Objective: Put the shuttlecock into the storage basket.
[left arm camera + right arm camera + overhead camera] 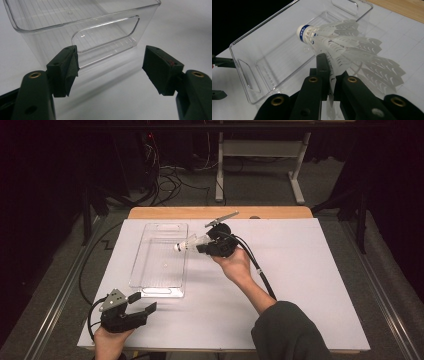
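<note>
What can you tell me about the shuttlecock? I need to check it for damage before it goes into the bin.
The shuttlecock is white, with a rounded cork tip ringed by a blue band and a skirt of feathers that look thin and translucent. No breakage is evident. The right gripper is shut on the feather skirt, pinching a few feathers flat. It hangs tilted, tip leading, above the right edge of the clear plastic bin, touching nothing else.
</note>
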Demonstrator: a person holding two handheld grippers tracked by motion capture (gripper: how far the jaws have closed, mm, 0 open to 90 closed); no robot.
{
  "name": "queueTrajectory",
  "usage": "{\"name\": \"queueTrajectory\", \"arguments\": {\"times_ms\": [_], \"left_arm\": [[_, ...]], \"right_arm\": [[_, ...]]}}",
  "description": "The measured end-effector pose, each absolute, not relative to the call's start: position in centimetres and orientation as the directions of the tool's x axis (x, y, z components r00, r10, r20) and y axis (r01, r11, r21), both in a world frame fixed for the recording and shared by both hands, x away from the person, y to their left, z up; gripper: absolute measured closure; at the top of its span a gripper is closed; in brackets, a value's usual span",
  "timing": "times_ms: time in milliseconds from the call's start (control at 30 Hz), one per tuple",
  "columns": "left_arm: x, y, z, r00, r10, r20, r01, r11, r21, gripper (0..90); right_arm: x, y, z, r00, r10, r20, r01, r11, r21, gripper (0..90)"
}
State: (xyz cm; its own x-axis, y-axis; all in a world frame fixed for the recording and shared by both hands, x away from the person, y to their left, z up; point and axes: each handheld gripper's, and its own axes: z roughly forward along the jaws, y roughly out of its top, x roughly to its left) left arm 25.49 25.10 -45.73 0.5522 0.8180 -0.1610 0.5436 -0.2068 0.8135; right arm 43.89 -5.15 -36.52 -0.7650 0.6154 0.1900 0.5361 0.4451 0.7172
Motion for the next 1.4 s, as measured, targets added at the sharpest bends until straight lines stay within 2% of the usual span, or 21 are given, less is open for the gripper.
{"name": "queueTrajectory", "arguments": {"times_ms": [1400], "left_arm": [[25.3,25.4,-45.6,0.552,0.817,-0.167,0.542,-0.199,0.817,30.0]], "right_arm": [[44.8,1.6,-36.8,-0.805,0.563,0.186,0.516,0.511,0.688,89.6]]}}
